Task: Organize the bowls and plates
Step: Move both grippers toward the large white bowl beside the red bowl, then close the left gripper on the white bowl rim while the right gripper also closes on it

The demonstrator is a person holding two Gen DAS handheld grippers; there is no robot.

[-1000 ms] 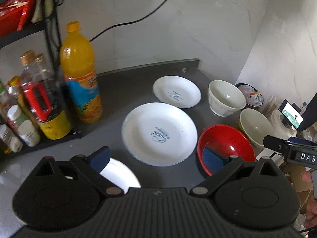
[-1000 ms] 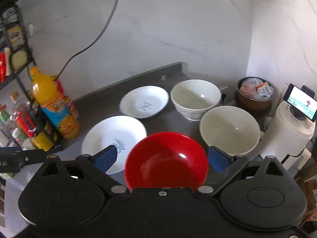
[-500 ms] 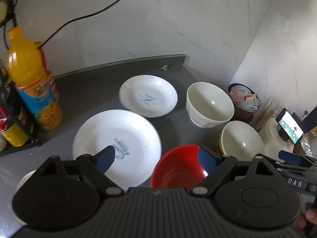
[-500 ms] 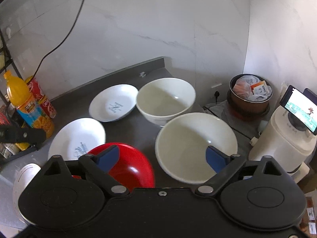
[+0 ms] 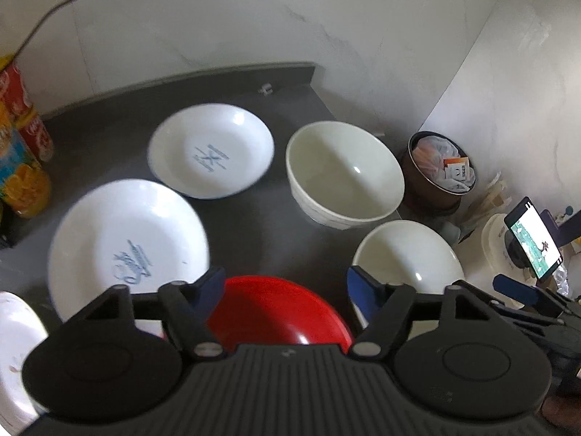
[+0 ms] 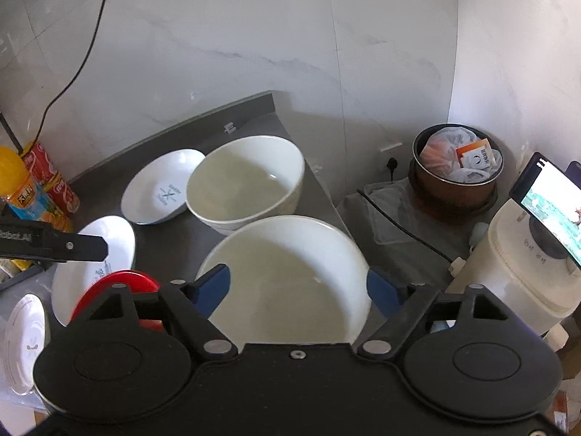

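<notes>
Both tools gape; only the right view shows the wall socket [image 6: 391, 164].

red bowl [image 5: 276, 312], white bowls [image 5: 345, 174], white plates [image 5: 127, 243], upright

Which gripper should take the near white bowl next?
Right. The right gripper is open, its fingers flanking the near white bowl. The left gripper is open over the red bowl, beside it.
</notes>
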